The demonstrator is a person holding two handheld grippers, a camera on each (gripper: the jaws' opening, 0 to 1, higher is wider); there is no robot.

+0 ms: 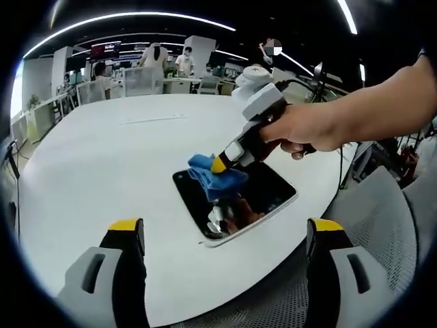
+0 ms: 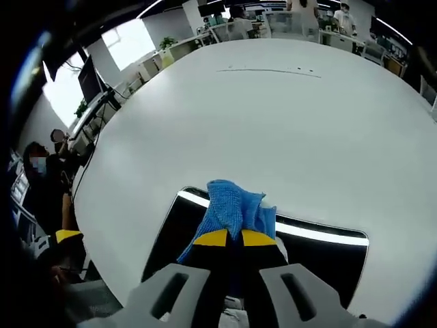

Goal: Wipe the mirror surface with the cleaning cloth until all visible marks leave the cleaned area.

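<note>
A dark rectangular mirror (image 1: 266,195) (image 2: 328,256) lies flat on the white table near its front edge. On the mirror's left part rests a blue cleaning cloth (image 1: 212,176) (image 2: 232,208), bunched up. My right gripper (image 1: 222,164) (image 2: 234,238) is shut on the cloth and presses it against the glass; a hand holds this gripper in the left gripper view. My left gripper (image 1: 225,236) hangs open above the table's front edge, short of the mirror, with nothing between its yellow-tipped fingers (image 1: 126,225).
The round white table (image 1: 116,157) (image 2: 273,116) stretches far beyond the mirror. A grey mesh chair (image 1: 382,225) stands at the right of the table's edge. Desks, monitors and several people stand in the background.
</note>
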